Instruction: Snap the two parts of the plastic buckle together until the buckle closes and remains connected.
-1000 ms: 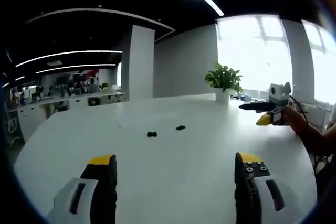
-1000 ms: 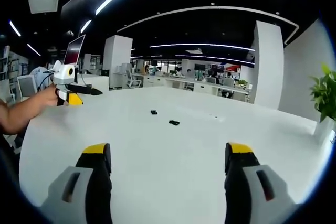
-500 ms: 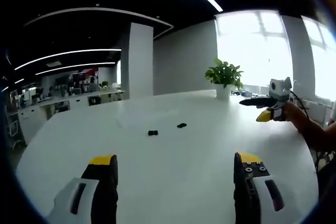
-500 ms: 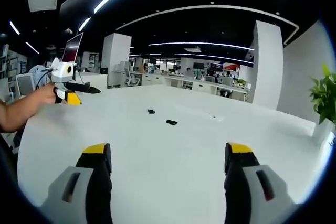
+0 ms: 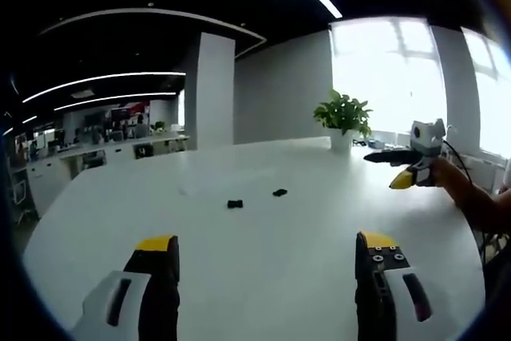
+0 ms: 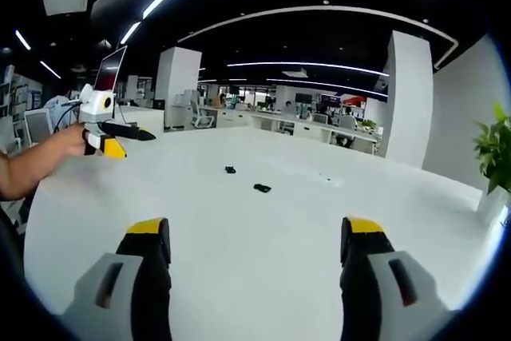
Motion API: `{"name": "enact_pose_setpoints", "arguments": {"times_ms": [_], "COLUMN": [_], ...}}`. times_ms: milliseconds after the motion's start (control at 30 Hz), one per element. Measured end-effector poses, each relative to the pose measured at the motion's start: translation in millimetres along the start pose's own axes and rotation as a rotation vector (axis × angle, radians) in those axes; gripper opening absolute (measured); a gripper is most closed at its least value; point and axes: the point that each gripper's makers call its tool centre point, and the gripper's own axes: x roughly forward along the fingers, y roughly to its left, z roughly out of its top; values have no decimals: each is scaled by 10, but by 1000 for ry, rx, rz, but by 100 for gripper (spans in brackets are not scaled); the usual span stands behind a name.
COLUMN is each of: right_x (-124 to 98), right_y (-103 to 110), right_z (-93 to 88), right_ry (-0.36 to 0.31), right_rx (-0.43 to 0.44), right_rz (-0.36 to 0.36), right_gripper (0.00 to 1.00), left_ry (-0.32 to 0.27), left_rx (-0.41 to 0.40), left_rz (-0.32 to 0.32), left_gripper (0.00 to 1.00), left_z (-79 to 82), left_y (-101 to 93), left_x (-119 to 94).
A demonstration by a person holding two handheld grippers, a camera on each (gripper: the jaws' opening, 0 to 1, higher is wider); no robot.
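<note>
The two small black buckle parts (image 5: 234,204) (image 5: 279,192) lay near each other but apart in the middle of the wide white table (image 5: 263,269), far from its edges; the left gripper (image 5: 267,255) and the right gripper (image 6: 254,239) hung above the bare near side, both with jaws spread wide and holding nothing.
</note>
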Motion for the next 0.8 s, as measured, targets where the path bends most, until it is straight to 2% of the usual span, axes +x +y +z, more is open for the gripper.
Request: {"name": "enact_pose_setpoints", "arguments": {"times_ms": [233,800], "right_x": [97,251], "right_y": [-39,-120], "right_z": [-116,-49], "right_ry": [32,54], "right_rx": [0,-43], "right_rz": [8,-20], "right_gripper": [89,88], "left_ry": [5,26], "left_rx": [16,27], "left_rz": [-2,-12], "left_gripper": [93,92], "left_z": [4,59], "left_y": [-21,30], "left_x": [21,150]}}
